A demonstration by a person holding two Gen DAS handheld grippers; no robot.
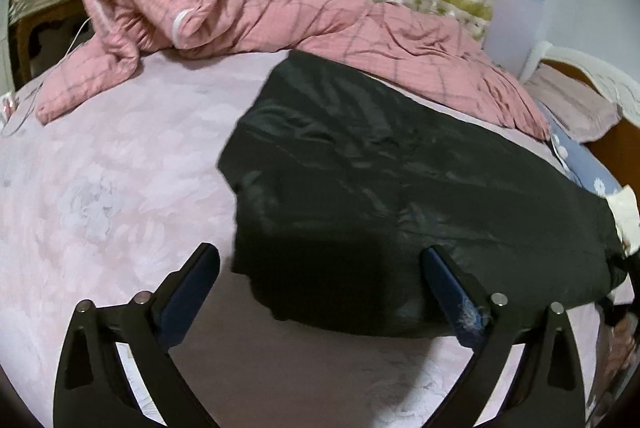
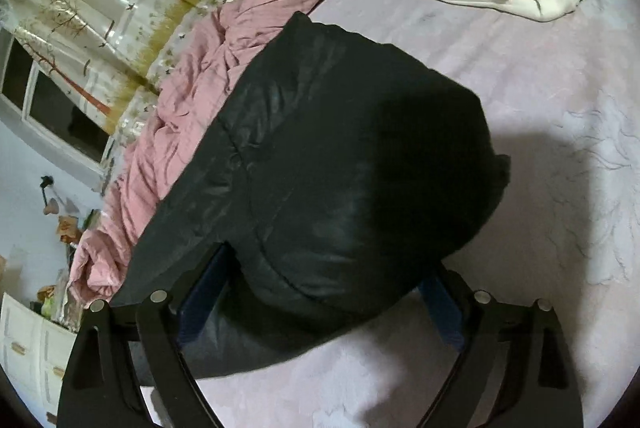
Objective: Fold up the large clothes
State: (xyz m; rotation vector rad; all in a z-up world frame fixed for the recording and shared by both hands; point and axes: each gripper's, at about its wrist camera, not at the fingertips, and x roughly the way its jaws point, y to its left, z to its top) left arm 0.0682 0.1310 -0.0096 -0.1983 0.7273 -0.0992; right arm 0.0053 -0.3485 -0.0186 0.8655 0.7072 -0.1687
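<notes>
We hover over a dark, shiny padded jacket [image 1: 380, 164] lying mid-frame on the pale pink floral bedsheet [image 1: 100, 180].
Our left gripper [image 1: 320, 260] gapes wide, empty; our right gripper [image 2: 324, 268] gapes wide astride the jacket's near end, its grip unclear.

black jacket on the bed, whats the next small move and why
Probably ease the right gripper lower and close on the black jacket near edge: its jaws stand open around that edge, not pinching it, and the left gripper is open too.
</notes>
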